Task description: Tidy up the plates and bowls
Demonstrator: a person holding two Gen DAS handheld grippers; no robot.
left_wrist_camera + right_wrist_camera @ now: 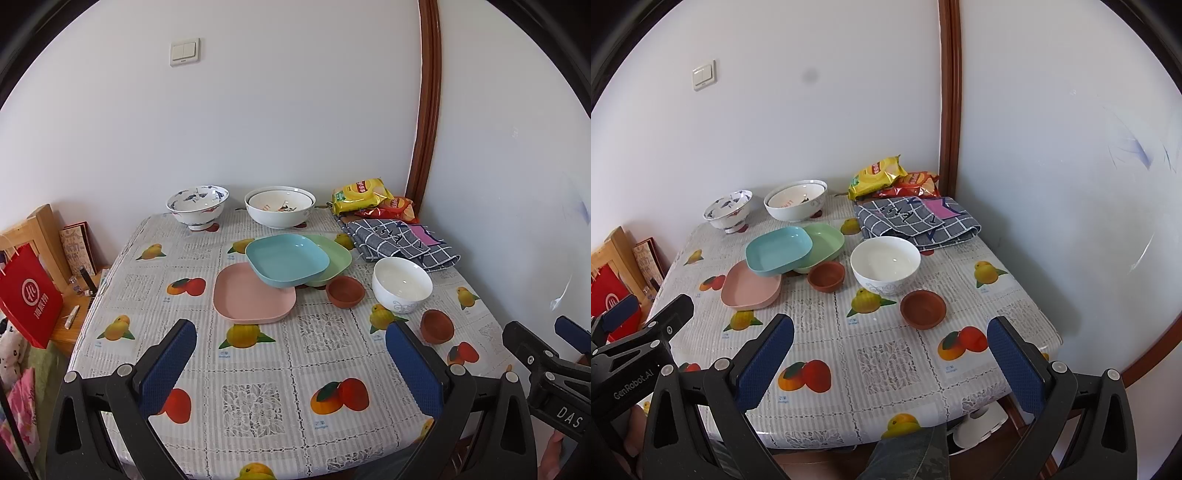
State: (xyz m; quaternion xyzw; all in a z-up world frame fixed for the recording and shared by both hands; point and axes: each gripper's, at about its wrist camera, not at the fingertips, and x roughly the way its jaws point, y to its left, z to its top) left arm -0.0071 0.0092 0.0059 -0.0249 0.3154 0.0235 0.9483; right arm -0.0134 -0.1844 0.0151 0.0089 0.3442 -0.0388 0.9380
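Observation:
A pink plate (253,295) (750,290), a blue plate (286,260) (778,250) resting tilted on it and on a green plate (332,258) (825,242) lie mid-table. Two small brown bowls (345,291) (436,326) (826,276) (922,308) flank a white bowl (402,283) (885,268). At the back stand a blue-patterned bowl (197,206) (728,211) and a large white bowl (280,209) (796,203) with a smaller bowl nested inside. My left gripper (291,332) is open and empty above the near table. My right gripper (892,328) is open and empty too.
The table (258,398) (886,362) has a fruit-print cloth. Snack bags (360,195) (882,175) and a folded checked cloth (400,242) (916,219) lie at the back right corner by the wall. A red bag (27,295) and wooden chair stand left.

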